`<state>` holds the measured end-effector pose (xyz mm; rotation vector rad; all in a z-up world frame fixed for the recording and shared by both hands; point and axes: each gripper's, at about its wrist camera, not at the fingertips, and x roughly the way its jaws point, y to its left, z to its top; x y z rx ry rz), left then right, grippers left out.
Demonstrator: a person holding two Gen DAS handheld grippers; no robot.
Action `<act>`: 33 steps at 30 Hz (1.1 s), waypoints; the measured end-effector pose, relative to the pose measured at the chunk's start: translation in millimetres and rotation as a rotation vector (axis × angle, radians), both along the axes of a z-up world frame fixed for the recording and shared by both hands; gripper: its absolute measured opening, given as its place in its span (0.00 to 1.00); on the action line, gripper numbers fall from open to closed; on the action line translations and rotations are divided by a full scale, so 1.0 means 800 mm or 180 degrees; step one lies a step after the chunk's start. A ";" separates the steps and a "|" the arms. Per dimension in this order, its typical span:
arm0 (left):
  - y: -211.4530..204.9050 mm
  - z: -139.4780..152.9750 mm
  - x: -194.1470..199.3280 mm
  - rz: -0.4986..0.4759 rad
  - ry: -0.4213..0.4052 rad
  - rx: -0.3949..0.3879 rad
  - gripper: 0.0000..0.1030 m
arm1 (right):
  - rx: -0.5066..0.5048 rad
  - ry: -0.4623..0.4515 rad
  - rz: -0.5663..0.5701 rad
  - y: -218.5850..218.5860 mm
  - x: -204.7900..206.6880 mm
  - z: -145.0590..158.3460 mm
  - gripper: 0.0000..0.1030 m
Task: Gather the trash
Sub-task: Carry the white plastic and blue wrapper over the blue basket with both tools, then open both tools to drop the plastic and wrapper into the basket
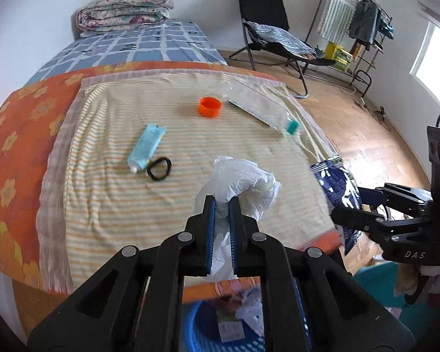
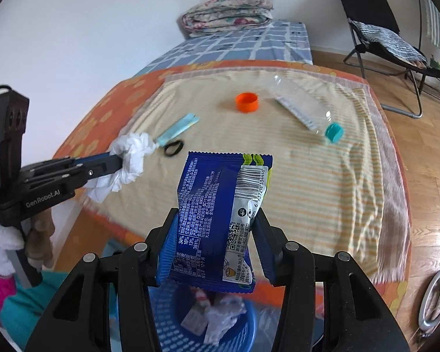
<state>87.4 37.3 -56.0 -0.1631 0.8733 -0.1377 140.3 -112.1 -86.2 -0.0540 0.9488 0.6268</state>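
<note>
White crumpled tissue paper (image 1: 240, 182) is clamped between the nearly closed jaws of the left gripper (image 1: 222, 228). The blue foil snack wrapper (image 2: 220, 214) is pinched across its width in the right gripper (image 2: 212, 246). Both pieces hang at the near edge of the striped yellow cloth (image 2: 322, 176), above the blue perforated plastic basket (image 2: 173, 322). Judgement: centre each piece over the basket mouth before opening, since light tissue may drift or cling to the pads.

Around the orange cap (image 1: 209, 106) the striped towel (image 1: 108, 205) is left bare. Beyond the cap a clear bottle (image 2: 303, 107) is laid across; nearer than it, a blue tube (image 1: 146, 148) and black hair tie (image 1: 159, 169) are found.
</note>
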 end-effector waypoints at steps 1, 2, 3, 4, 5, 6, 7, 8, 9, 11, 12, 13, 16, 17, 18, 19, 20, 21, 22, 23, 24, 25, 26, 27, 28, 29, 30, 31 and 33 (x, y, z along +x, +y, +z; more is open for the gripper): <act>-0.004 -0.001 -0.009 -0.0019 0.0009 -0.0006 0.07 | 0.0005 0.0017 0.0015 -0.001 -0.008 -0.003 0.46; -0.007 -0.003 -0.016 -0.0035 0.0018 -0.0001 0.07 | 0.0011 0.0030 0.0024 -0.002 -0.013 -0.004 0.46; -0.010 -0.005 -0.024 -0.0053 0.0027 0.0005 0.07 | 0.0018 0.0054 0.0038 -0.004 -0.020 -0.007 0.46; -0.015 -0.009 -0.034 -0.0081 0.0050 -0.0001 0.07 | 0.0023 0.0076 0.0053 -0.007 -0.030 -0.011 0.46; -0.017 -0.012 -0.040 -0.0093 0.0067 -0.0012 0.07 | 0.0022 0.0083 0.0060 -0.008 -0.035 -0.013 0.46; -0.021 -0.018 -0.048 -0.0107 0.0105 -0.0033 0.07 | 0.0008 0.0096 0.0079 -0.010 -0.044 -0.017 0.46; -0.024 -0.022 -0.054 -0.0112 0.0140 -0.0047 0.07 | 0.0002 0.0101 0.0089 -0.010 -0.049 -0.018 0.46; -0.025 -0.026 -0.059 -0.0118 0.0161 -0.0055 0.07 | -0.0012 0.0118 0.0112 -0.011 -0.058 -0.023 0.46; -0.028 -0.030 -0.065 -0.0125 0.0192 -0.0059 0.07 | -0.0018 0.0133 0.0127 -0.012 -0.063 -0.026 0.46; -0.034 -0.041 -0.076 -0.0132 0.0245 -0.0064 0.07 | -0.0026 0.0182 0.0157 -0.013 -0.076 -0.035 0.46; -0.036 -0.046 -0.080 -0.0140 0.0281 -0.0072 0.07 | -0.0038 0.0213 0.0167 -0.014 -0.081 -0.041 0.46; -0.039 -0.053 -0.085 -0.0143 0.0326 -0.0078 0.07 | -0.0049 0.0236 0.0170 -0.014 -0.086 -0.045 0.46; -0.046 -0.067 -0.097 -0.0153 0.0403 -0.0085 0.07 | -0.0076 0.0347 0.0190 -0.015 -0.098 -0.062 0.46; -0.047 -0.070 -0.099 -0.0157 0.0417 -0.0088 0.07 | -0.0095 0.0366 0.0199 -0.015 -0.103 -0.066 0.46; -0.050 -0.074 -0.104 -0.0163 0.0432 -0.0083 0.07 | -0.0119 0.0381 0.0211 -0.014 -0.107 -0.070 0.46; -0.053 -0.078 -0.109 -0.0168 0.0450 -0.0079 0.07 | -0.0137 0.0397 0.0223 -0.014 -0.112 -0.074 0.46; -0.055 -0.081 -0.112 -0.0174 0.0468 -0.0078 0.07 | -0.0146 0.0405 0.0230 -0.013 -0.113 -0.077 0.46; -0.057 -0.085 -0.116 -0.0183 0.0495 -0.0077 0.07 | -0.0164 0.0416 0.0239 -0.013 -0.116 -0.080 0.46; -0.059 -0.090 -0.119 -0.0193 0.0528 -0.0073 0.07 | -0.0183 0.0423 0.0244 -0.012 -0.119 -0.083 0.46; -0.060 -0.092 -0.121 -0.0200 0.0554 -0.0065 0.07 | -0.0193 0.0430 0.0247 -0.013 -0.120 -0.084 0.46; -0.061 -0.097 -0.123 -0.0204 0.0580 -0.0056 0.07 | -0.0211 0.0445 0.0249 -0.013 -0.122 -0.088 0.46; -0.062 -0.101 -0.127 -0.0207 0.0612 -0.0055 0.07 | -0.0218 0.0454 0.0251 -0.012 -0.122 -0.090 0.46; -0.063 -0.104 -0.128 -0.0208 0.0631 -0.0059 0.07 | -0.0228 0.0467 0.0251 -0.013 -0.123 -0.092 0.46; -0.063 -0.107 -0.131 -0.0210 0.0655 -0.0072 0.07 | -0.0243 0.0485 0.0252 -0.013 -0.124 -0.095 0.46; -0.062 -0.110 -0.133 -0.0208 0.0677 -0.0082 0.07 | -0.0250 0.0495 0.0254 -0.013 -0.125 -0.098 0.46; -0.062 -0.112 -0.135 -0.0204 0.0692 -0.0078 0.07 | -0.0260 0.0494 0.0260 -0.012 -0.126 -0.100 0.46; -0.062 -0.114 -0.137 -0.0204 0.0702 -0.0076 0.07 | -0.0269 0.0508 0.0265 -0.012 -0.127 -0.103 0.46; -0.062 -0.115 -0.138 -0.0206 0.0715 -0.0077 0.07 | -0.0284 0.0531 0.0281 -0.010 -0.128 -0.106 0.46; -0.063 -0.119 -0.141 -0.0210 0.0742 -0.0078 0.07 | -0.0311 0.0555 0.0305 -0.008 -0.132 -0.112 0.46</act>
